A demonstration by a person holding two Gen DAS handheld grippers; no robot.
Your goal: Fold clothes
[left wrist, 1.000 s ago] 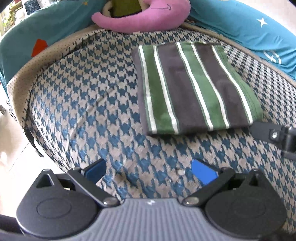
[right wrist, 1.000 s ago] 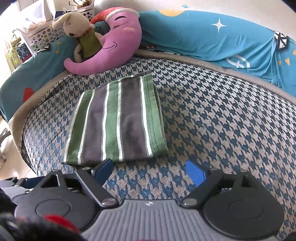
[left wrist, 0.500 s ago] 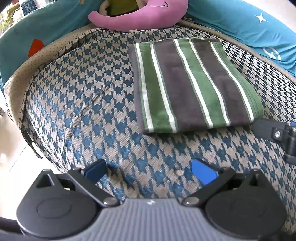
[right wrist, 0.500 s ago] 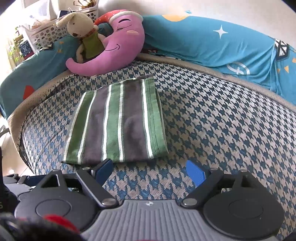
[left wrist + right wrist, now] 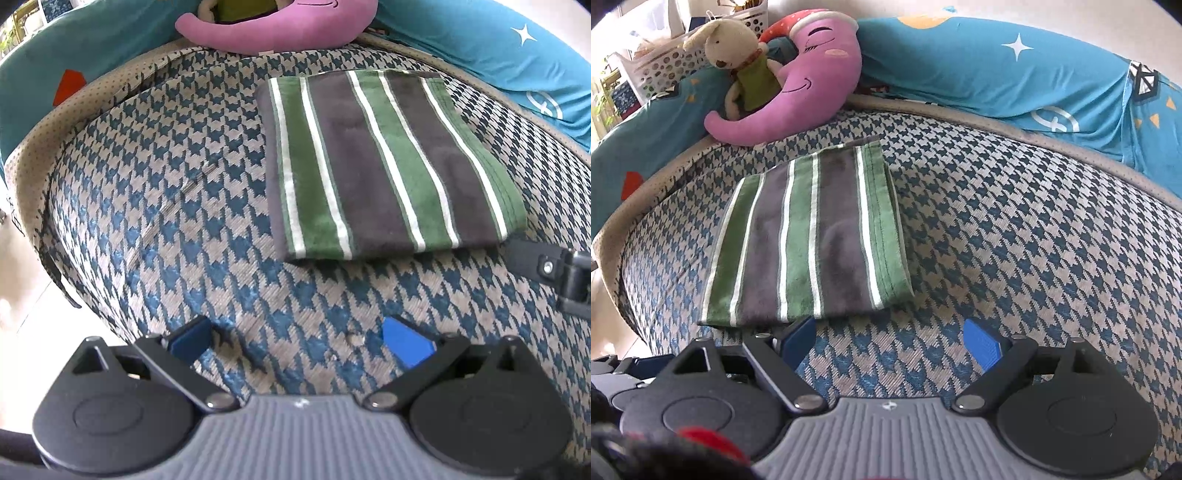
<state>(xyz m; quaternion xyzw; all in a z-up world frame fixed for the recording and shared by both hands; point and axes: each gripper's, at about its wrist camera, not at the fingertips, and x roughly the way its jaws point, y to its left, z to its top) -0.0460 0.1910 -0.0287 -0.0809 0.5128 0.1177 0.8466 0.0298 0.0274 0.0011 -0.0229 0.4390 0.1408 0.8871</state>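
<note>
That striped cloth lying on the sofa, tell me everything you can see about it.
The striped cloth is a soft, plush-looking piece folded into a neat rectangle, with broad green and dark grey-brown bands divided by thin white lines. A stitched green hem runs along one long side. It lies flat on the houndstooth cushion, just short of the pink moon pillow. Neither open gripper holds it; the right gripper hovers just beyond its near edge, contact unclear.

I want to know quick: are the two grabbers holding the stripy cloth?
Left hand-held gripper: open, holding nothing.
Right hand-held gripper: open, holding nothing, near the cloth.
</note>
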